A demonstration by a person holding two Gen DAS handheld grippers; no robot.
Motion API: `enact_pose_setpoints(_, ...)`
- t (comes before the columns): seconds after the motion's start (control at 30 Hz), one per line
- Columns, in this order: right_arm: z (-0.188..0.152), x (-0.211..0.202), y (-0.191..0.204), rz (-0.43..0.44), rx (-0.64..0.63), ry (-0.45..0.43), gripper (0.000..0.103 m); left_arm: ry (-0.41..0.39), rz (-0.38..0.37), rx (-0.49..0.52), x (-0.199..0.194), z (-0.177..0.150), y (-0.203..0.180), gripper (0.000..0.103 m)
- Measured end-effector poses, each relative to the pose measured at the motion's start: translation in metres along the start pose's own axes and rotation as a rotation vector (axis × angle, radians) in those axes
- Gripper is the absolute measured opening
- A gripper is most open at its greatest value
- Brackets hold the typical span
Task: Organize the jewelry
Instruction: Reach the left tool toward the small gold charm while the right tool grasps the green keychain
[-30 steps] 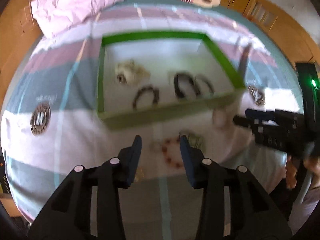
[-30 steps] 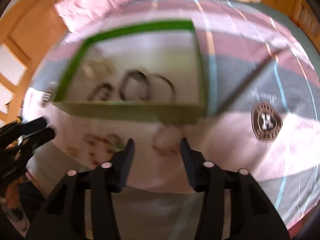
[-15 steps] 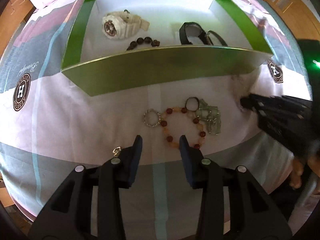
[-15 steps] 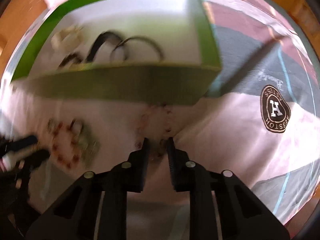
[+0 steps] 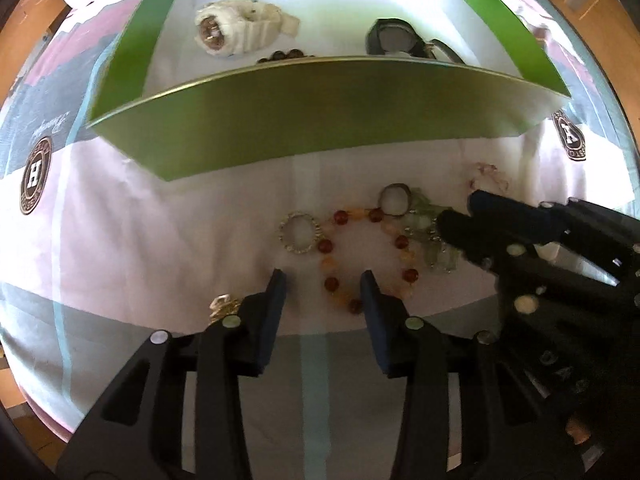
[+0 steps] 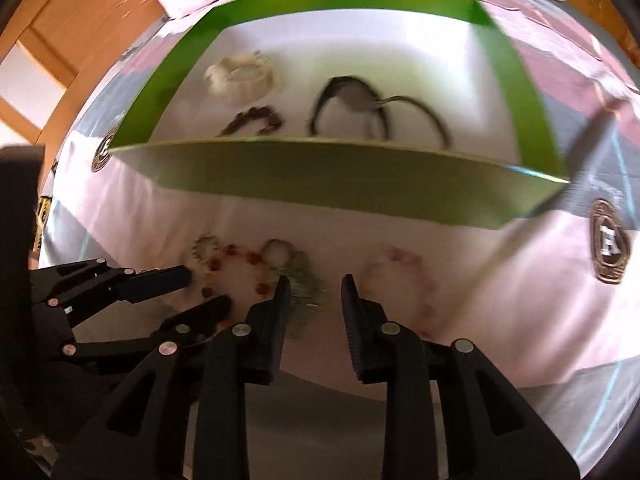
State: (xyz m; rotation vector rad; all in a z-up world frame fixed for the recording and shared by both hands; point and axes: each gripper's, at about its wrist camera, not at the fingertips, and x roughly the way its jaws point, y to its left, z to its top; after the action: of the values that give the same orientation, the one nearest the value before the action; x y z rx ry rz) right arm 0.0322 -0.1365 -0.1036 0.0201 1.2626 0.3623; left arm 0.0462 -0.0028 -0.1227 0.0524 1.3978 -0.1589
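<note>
Jewelry on a striped bedspread (image 5: pixel 120 240), before a green box (image 5: pixel 320 112) that held a white watch (image 5: pixel 236 32), a dark watch (image 5: pixel 394 40) and dark beads (image 6: pixel 252 118). Left gripper (image 5: pixel 323 284): jaws narrowly parted and just closing, astride the near arc of a red-and-amber bead bracelet (image 5: pixel 368 256), gripping nothing. Right gripper (image 6: pixel 312 292): jaws just reopening, empty, between a pale green piece (image 6: pixel 304 280) and a pink bracelet (image 6: pixel 404 280). Small beaded ring (image 5: pixel 300 234) lay just left of the bracelet.

amber bead bracelet (image 5: pixel 368 256) flat, perhaps touching ring (image 5: pixel 394 199)
</note>
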Motion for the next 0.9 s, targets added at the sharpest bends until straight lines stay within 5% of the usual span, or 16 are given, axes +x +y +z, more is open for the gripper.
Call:
enact_pose_setpoints(0.13,0.002,0.01,0.004,-0.037,-0.027,0.039,0.015,0.015,-0.004,-0.073,-0.004,0.002,0.026,0.03)
enact_pose_setpoints(0.4,0.008,-0.027,-0.019,0.012,0.023,-0.049,0.014,0.01,-0.032,-0.136,-0.016,0.005,0.06,0.03)
enact_pose_setpoints(0.9,0.007,-0.007,-0.026,-0.011,0.036,0.014,0.014,-0.029,0.056,-0.022,-0.012,-0.003,0.016,0.032)
